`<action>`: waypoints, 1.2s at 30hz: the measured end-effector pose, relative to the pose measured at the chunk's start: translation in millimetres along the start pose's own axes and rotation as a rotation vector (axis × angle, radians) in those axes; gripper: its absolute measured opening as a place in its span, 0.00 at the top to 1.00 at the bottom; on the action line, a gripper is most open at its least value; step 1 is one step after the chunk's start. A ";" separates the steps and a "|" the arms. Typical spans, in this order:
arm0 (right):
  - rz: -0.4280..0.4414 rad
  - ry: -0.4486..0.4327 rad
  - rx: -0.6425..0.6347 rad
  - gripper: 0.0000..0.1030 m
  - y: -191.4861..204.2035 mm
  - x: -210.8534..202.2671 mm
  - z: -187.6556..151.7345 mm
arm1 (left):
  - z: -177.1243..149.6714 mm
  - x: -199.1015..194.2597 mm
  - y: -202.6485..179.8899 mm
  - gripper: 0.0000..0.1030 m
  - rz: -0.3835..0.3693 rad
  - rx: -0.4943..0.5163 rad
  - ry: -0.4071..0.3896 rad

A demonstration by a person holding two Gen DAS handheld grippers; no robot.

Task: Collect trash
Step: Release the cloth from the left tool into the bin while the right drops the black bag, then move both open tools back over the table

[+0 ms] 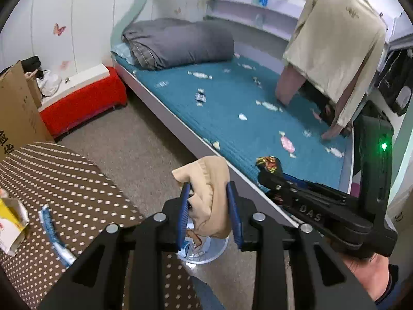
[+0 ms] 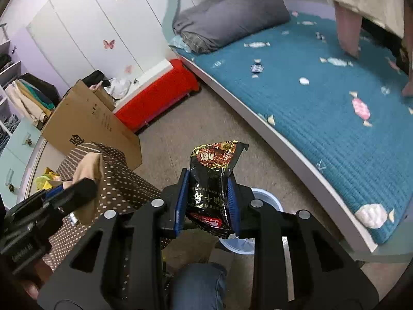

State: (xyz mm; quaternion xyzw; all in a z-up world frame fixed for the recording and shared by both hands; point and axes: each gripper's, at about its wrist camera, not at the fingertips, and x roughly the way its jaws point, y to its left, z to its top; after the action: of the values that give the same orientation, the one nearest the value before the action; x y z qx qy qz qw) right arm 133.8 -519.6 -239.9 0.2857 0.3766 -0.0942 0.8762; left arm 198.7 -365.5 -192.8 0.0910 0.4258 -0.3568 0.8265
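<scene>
My left gripper (image 1: 209, 201) is shut on a crumpled beige wrapper (image 1: 209, 196) and holds it above a pale blue trash bin (image 1: 219, 249) on the floor, which has some trash in it. My right gripper (image 2: 207, 193) is shut on a black and gold snack bag (image 2: 214, 180); the bin (image 2: 265, 201) lies just beyond and below it. In the left wrist view the right gripper (image 1: 268, 170) sits to the right with the bag (image 1: 268, 162). In the right wrist view the left gripper (image 2: 80, 188) shows at left with the beige wrapper (image 2: 90, 168).
A bed with a teal cover (image 1: 232, 108) fills the right side; a grey folded quilt (image 1: 178, 44) and hanging clothes (image 1: 333, 51) are over it. A brown dotted surface (image 1: 64, 186) at left carries a blue-white wrapper (image 1: 51, 232) and a yellow carton (image 1: 10, 224). A cardboard box (image 2: 87, 121) and red bench (image 2: 155, 95) stand behind.
</scene>
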 end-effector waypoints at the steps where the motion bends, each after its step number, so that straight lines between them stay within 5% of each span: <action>1: 0.001 0.011 0.012 0.73 -3.7 6.9 -0.6 | 0.4 7.2 -1.2 0.73 -0.002 -0.001 0.015; 4: 0.012 0.042 0.068 0.69 -19.1 27.2 -2.3 | 1.7 31.3 -4.0 0.71 -0.023 0.009 0.062; 5: 0.024 0.053 0.093 0.64 -26.7 33.4 -1.9 | 0.6 37.7 -4.1 0.63 -0.029 0.019 0.083; 6: 0.020 0.063 0.126 0.46 -34.9 39.7 -4.3 | -0.4 43.7 -4.2 0.43 -0.019 0.028 0.101; 8: 0.013 0.077 0.147 0.41 -42.7 45.7 -7.2 | -2.1 43.1 -1.6 0.17 0.012 0.031 0.079; 16: -0.057 0.039 0.165 0.06 -41.6 25.0 -16.6 | -5.6 18.0 5.3 0.14 0.062 0.032 0.008; 36: -0.027 -0.159 -0.019 0.06 68.6 -76.8 -3.7 | -24.0 -105.0 31.1 0.12 0.183 0.005 -0.209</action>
State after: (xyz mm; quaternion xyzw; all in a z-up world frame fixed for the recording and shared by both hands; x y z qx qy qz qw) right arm 104.0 -465.2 -157.6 0.2636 0.3107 -0.1248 0.9046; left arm 163.9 -278.2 -131.8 0.0939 0.3266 -0.2887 0.8951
